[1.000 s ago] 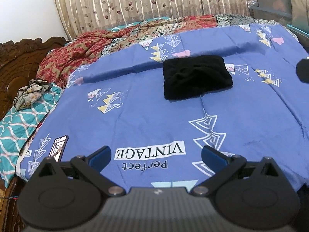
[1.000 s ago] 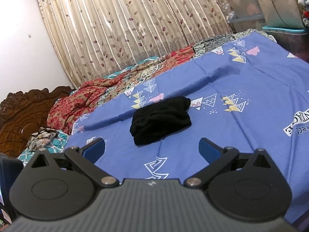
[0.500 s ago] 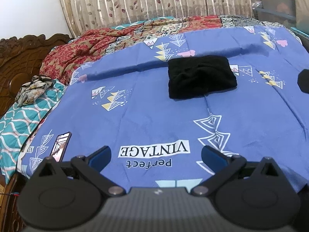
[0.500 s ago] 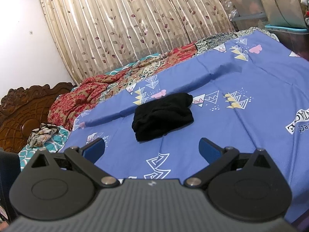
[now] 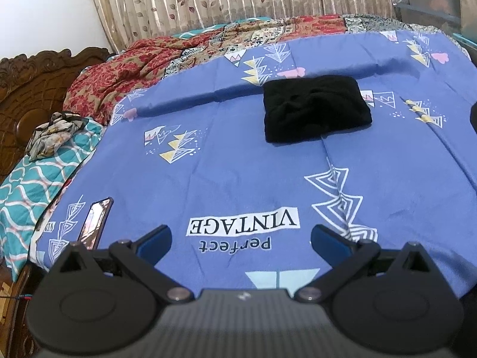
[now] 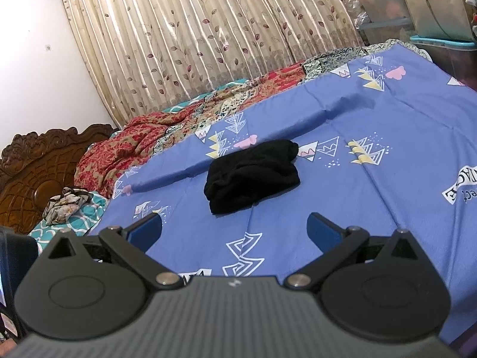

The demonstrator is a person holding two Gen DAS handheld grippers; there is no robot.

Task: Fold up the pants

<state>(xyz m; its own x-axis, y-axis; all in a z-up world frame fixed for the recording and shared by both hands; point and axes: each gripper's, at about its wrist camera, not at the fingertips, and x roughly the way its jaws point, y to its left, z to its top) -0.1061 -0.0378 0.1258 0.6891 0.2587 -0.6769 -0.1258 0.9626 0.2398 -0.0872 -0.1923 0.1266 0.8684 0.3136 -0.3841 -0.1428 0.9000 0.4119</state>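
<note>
A: Where are the pants (image 5: 317,110) at this moment?

B: They lie on the blue bedsheet (image 5: 238,161) of the bed, near the middle, as a compact black packet. Both grippers are well apart from them. The left hand-held gripper (image 5: 241,240) has its jaws spread wide and holds nothing, and the right hand-held gripper (image 6: 235,229) is the same, wide apart and empty.

A: So which step is in hand?

B: It seems the folding is finished, or almost, and the person is checking the result. To do this step well, the person should look at the edges of the packet from both sides. If one layer sticks out, one gripper should pinch only that layer and tuck it, while the other presses lightly on top so the packet does not slide on the sheet.

A: How does the packet look?

B: It is roughly a rectangle, thick and soft, with several creases on the top face. In the right wrist view the far right corner bulges a little, like a small roll. The fabric is very dark, so single layers are hard to distinguish.

A: Is anything else near it?

B: A phone (image 5: 95,222) lies at the left edge of the bed, well apart, and a crumpled patterned cloth (image 5: 53,134) is near the wooden headboard (image 6: 38,176).
</note>
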